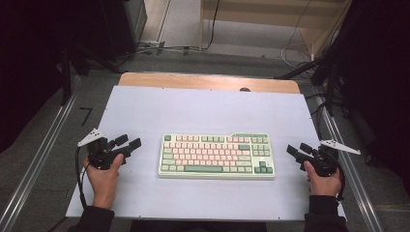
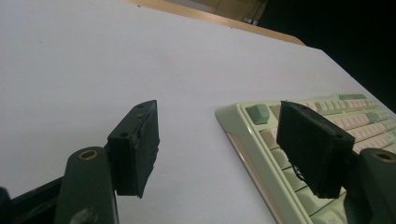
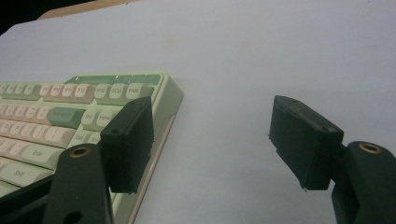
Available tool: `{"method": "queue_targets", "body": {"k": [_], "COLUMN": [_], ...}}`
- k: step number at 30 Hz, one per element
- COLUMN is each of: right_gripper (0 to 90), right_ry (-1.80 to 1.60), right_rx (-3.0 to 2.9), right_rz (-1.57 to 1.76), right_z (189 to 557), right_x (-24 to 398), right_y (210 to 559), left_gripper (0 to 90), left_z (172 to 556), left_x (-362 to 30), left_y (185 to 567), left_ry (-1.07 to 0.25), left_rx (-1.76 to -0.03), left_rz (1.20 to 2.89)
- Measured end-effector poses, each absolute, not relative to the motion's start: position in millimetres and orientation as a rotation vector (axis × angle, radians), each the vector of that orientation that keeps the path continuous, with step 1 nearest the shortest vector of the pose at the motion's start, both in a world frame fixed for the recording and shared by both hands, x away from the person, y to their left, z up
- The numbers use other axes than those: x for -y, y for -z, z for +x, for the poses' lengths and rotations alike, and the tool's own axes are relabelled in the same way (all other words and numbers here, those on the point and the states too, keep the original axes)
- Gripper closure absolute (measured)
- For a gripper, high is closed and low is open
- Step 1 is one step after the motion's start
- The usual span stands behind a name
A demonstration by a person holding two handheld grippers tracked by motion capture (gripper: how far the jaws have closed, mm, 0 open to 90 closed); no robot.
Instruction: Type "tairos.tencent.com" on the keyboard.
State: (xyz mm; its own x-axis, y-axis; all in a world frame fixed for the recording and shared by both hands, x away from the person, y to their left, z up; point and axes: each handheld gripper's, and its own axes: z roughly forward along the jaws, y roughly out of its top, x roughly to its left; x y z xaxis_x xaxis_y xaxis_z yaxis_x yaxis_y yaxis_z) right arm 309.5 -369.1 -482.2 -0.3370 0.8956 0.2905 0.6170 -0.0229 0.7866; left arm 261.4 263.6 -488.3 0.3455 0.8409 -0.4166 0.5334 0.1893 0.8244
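Keyboard (image 1: 216, 155), pale green with pink and cream keys, lies flat near the middle of the white tabletop (image 1: 203, 111), its long side running across the table. Left gripper (image 1: 126, 142) sits just off the keyboard's left end, jaws wide apart and holding nothing; in the left gripper view the keyboard's near corner (image 2: 261, 135) lies partly behind the right-hand jaw, while bare table shows between the two jaws. Right gripper (image 1: 299, 149) sits off the keyboard's right end, a little apart from it, jaws equally spread and empty; in the right gripper view the keyboard's end (image 3: 93, 107) lies behind the left-hand jaw, with bare tabletop in the gap. Neither gripper touches the keyboard.
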Motion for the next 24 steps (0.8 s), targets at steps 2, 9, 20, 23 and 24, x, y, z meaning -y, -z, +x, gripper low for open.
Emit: {"method": "queue_targets", "body": {"k": [2, 9, 20, 23, 24], "right_gripper": [28.9, 28.8, 28.8, 28.8, 28.8], "right_ry": [-1.294, -1.298, -1.297, -1.296, -1.294], "right_rx": [-1.957, -1.966, -1.974, -1.976, -1.976], "right_rz": [1.587, 1.581, 1.577, 1.577, 1.577], "right_z": [309.6, 309.4, 309.8, 309.7, 309.7], "right_x": [368.6, 365.7, 364.6, 363.6, 363.5], "right_y": [482.4, 482.2, 482.9, 482.9, 482.9], "left_gripper": [30.8, 30.8, 30.9, 31.0, 30.9], "left_z": [261.4, 263.3, 265.9, 267.5, 267.5], "left_x": [-262.1, -241.9, -231.3, -227.5, -227.5], "left_y": [488.0, 484.6, 482.6, 481.4, 481.4], "left_ry": [-0.325, -0.290, -0.278, -0.276, -0.276], "left_rx": [-1.310, -1.253, -1.227, -1.220, -1.220], "left_rz": [1.474, 1.499, 1.517, 1.519, 1.519]}}
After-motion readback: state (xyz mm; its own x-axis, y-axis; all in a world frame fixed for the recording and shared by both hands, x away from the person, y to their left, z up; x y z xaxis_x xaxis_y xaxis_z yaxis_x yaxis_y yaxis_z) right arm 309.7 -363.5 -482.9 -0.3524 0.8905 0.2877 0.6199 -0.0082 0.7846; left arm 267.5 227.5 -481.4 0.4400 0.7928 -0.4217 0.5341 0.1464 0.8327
